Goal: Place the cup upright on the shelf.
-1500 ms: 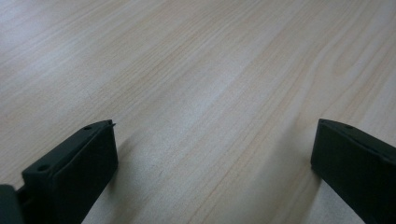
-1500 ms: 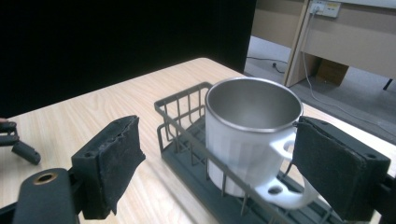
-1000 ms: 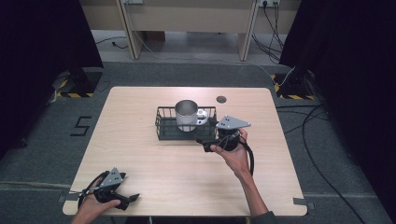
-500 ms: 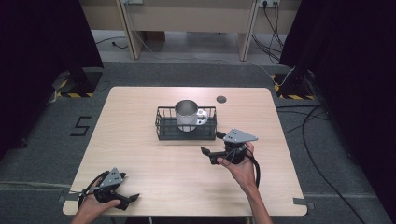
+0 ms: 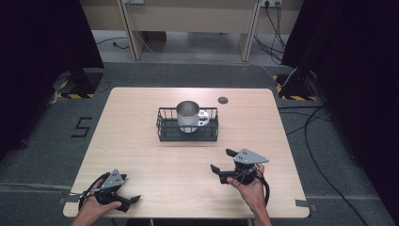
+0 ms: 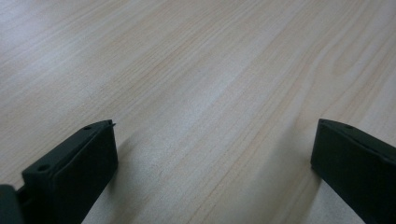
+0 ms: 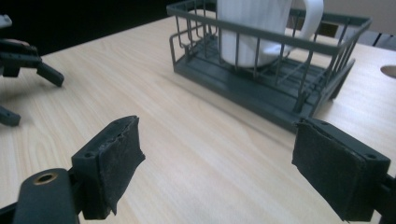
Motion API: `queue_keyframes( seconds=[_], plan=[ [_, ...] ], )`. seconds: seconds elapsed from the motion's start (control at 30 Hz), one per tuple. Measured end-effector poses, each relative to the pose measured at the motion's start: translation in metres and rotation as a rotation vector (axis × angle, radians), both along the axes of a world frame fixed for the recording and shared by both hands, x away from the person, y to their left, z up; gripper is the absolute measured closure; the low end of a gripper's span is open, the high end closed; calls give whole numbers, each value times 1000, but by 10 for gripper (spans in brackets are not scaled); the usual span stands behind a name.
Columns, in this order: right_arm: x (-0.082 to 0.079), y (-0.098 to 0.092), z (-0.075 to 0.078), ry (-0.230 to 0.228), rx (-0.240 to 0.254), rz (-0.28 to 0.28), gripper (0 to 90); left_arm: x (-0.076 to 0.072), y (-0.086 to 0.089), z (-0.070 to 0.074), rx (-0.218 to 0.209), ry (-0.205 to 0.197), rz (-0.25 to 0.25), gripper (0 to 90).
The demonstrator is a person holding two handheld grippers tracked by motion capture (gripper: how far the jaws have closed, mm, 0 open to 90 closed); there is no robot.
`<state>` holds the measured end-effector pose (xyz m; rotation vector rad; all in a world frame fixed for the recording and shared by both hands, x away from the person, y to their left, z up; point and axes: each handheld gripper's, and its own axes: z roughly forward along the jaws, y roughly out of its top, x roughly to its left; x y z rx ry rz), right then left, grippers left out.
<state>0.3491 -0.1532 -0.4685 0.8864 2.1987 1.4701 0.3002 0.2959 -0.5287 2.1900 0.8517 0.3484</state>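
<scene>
A metal mug [image 5: 189, 116] stands upright inside a dark wire basket [image 5: 164, 128] at the middle of the wooden table; in the right gripper view the mug [image 7: 261, 28] and basket [image 7: 261, 88] lie ahead, apart from the jaws. My right gripper [image 5: 223, 160] is held near the table's front right, open, nothing between its pads [image 7: 116, 158]. My left gripper [image 5: 133, 203] rests at the front left corner, open over bare wood [image 6: 210, 102], with its fingers [image 6: 79, 168] wide apart.
A round cable hole [image 5: 223, 100] sits in the table behind the basket. The table edge [image 5: 188, 217] runs close under both hands. Cables and desk legs lie on the floor beyond the far side.
My right gripper has drawn back from the basket's right end toward the front of the table and come lower, still open and empty. The left gripper has stayed put.
</scene>
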Motion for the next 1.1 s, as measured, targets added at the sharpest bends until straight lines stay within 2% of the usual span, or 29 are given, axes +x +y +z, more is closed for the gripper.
queue_keyframes(
  seconds=[0.07, 0.4, 0.57, 0.73, 0.83, 1.1],
  plan=[
    [-4, -2, -4, 12, -19, -1, 155, 0, 0, 0, 0, 0, 0, 0],
    [-20, -13, -19, 45, -36, -21, 153, 0, 0, 0, -1, 0, 1, 0],
    [-28, -16, -28, 80, -42, -10, 153, 0, 0, 0, -1, 0, 0, 0],
    [-33, -16, -38, 116, -80, -17, 153, 0, 0, 0, -1, 0, 0, 0],
    [-35, -15, -40, 134, -87, -12, 153, 0, 0, 0, -1, 0, 0, 0],
    [-44, -13, -44, 156, -162, -9, 154, 0, 0, 0, -1, 0, 0, 0]
  ],
)
